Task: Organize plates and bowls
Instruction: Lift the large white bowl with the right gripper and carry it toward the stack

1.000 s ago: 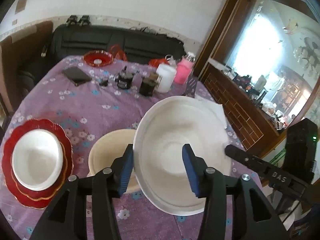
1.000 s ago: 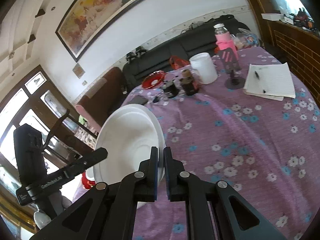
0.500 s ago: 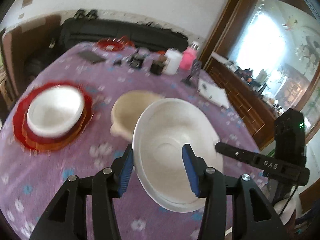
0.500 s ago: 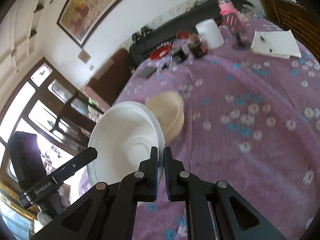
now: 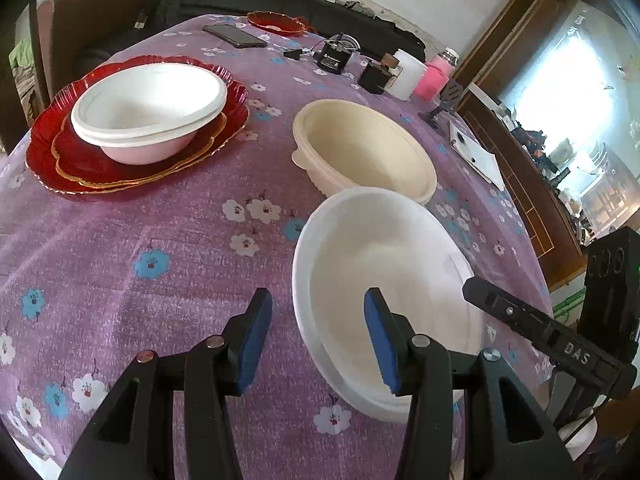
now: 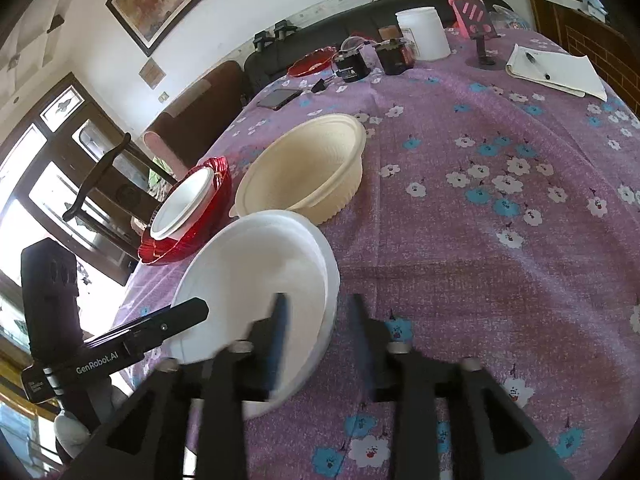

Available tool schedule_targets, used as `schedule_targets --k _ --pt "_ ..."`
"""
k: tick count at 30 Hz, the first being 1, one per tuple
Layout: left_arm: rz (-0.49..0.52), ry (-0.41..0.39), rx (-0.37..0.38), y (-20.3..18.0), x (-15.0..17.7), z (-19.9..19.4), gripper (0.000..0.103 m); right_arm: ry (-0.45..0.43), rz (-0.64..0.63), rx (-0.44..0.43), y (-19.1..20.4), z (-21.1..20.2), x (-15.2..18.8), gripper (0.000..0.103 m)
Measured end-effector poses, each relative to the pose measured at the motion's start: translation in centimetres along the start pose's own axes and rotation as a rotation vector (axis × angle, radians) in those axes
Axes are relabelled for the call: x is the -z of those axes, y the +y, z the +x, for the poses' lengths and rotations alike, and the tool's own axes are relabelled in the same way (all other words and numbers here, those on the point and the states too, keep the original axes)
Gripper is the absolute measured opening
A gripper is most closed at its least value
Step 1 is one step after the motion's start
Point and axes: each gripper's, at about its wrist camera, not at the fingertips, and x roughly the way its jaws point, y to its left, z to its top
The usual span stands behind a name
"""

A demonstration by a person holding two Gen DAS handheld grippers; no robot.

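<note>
bowl on stacked plates at left, second bowl right of it, third bowl nearest, phone way back
</note>
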Motion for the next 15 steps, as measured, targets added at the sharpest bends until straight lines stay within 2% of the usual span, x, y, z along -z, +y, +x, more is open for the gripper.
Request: schedule_targets --k 5,9,11,13,14,15 --pt "-0.019 0.042 0.008 0.2 0.0 1.3 0.047 0.009 0.008 0.005 0.0 0.4 0.1 0.046" --pt "-0.017 0.039 0.01 0.0 0.2 1.6 0.047 0.012 -0.022 0.03 0.5 0.6 0.4 0.046" --pt "-0.002 0.036 0.004 -0.3 0.2 1.5 0.042 0.01 -0.041 0.042 0.9 0.7 0.6 0.046" --pt "0.03 0.033 -0.01 -0.8 0.4 1.5 0.023 0.012 -0.058 0.049 1.3 0.7 0.7 0.037" --pt "0.04 0.034 -0.018 -1.0 0.4 1.5 0.022 0.019 -0.067 0.056 1.6 0.8 0.8 0.025" --pt "0.043 0.03 -0.024 -1.1 0.4 1.5 0.022 0.017 -0.078 0.073 1.8 0.8 0.8 0.022"
